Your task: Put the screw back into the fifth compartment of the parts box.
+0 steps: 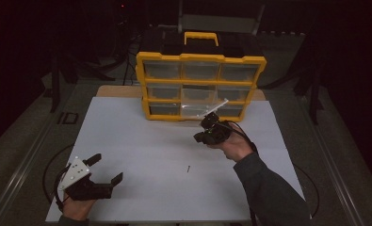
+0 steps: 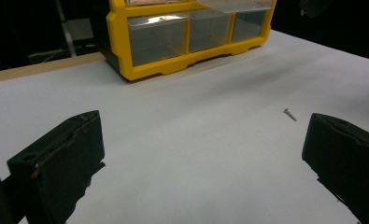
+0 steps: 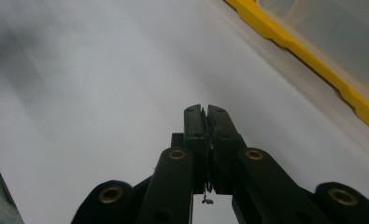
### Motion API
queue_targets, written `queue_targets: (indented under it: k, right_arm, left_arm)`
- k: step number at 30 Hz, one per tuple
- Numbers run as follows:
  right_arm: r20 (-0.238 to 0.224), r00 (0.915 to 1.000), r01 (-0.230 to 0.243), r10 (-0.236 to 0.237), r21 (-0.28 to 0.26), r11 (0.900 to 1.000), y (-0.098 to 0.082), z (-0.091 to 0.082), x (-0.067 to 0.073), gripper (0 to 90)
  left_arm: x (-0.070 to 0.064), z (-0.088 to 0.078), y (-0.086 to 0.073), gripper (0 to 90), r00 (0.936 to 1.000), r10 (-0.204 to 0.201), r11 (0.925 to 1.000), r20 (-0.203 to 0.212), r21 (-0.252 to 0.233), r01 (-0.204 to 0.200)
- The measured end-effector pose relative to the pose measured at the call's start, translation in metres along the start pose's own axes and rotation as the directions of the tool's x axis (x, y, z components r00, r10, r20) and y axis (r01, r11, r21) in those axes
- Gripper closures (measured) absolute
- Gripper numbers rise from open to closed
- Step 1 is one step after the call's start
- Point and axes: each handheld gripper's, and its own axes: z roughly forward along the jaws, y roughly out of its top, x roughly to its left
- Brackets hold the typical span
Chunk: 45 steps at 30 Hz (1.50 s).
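Right claw (image 3: 205, 112) pinches a thin dark screw (image 3: 207, 198).

Small screw (image 3: 207, 199) between shut jaws of right gripper (image 1: 203, 137): mostly hidden, only a thin tip visible below the pads in right gripper view. Loose screw (image 1: 188, 168) on white sheet (image 1: 141, 150): too small to tell head type. Organizer (image 2: 182, 37) cut off by top edge in left gripper view. Drawer contents unreadable. Surroundings dark.
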Motion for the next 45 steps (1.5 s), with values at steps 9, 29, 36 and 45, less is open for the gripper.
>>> queue_targets:
  k: [9,29,36,45]
  right_arm:
    - [0.015,0.9999,-0.005,0.005,-0.015,1.000,0.011,-0.010,-0.002,87.5]
    - [0.048,0.9973,-0.053,0.056,-0.056,0.997,0.033,-0.029,-0.016,87.5]
    - [0.049,0.9960,-0.071,0.074,-0.066,0.995,0.038,-0.033,-0.020,87.5]
    - [0.061,0.9946,-0.078,0.083,-0.084,0.993,0.048,-0.041,-0.023,87.5]
  left_arm:
    - [0.000,0.000,0.000,0.0,1.0000,0.001,1.0000,0.001,-0.001,-0.001]
    - [0.000,0.000,0.000,0.0,1.0000,0.001,1.0000,0.001,-0.002,-0.001]
    - [0.000,0.000,0.001,0.0,1.0000,0.001,1.0000,0.002,-0.002,-0.001]
    - [0.000,0.000,0.001,0.0,1.0000,0.001,1.0000,0.003,-0.002,-0.001]
